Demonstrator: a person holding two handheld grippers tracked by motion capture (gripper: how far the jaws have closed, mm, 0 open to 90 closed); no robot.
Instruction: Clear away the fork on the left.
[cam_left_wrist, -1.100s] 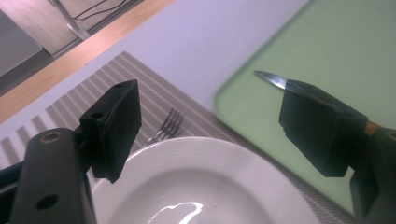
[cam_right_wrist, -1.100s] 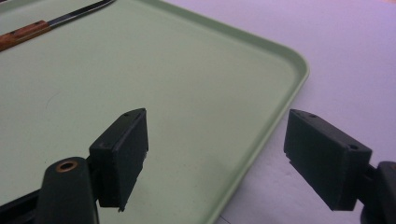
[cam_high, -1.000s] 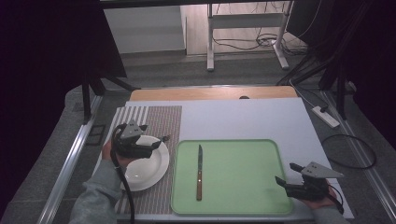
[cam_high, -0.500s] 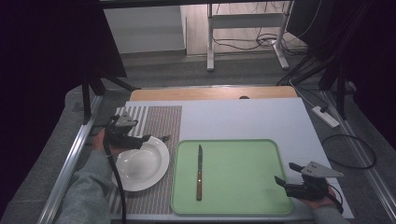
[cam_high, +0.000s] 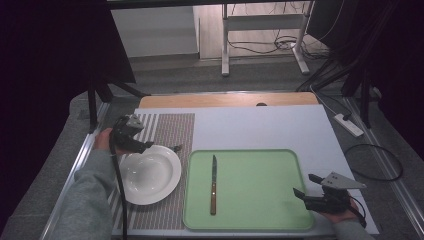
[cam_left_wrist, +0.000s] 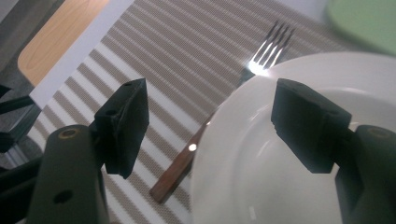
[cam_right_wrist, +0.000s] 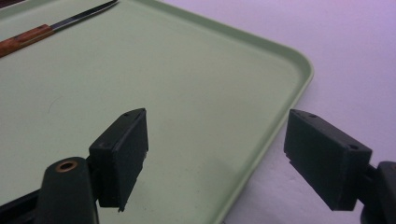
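Striped matting (cam_high: 170, 130) covers the counter's left. Left tool (cam_high: 141, 147), spread and closing, straddles the white plate's (cam_high: 150, 175) rim beside a fork (cam_left_wrist: 219, 121); right tool (cam_high: 306, 186) gapes, empty.

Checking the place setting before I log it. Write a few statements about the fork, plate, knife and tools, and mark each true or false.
1. The fork lies on the striped mat, partly under the white plate's rim. True.
2. The knife rests on the plate. False: it lies on the green tray.
3. The left tool grips the fork. False: its jaws stand apart above fork and plate, having just been closing.
4. The right tool is open and holds nothing. True.
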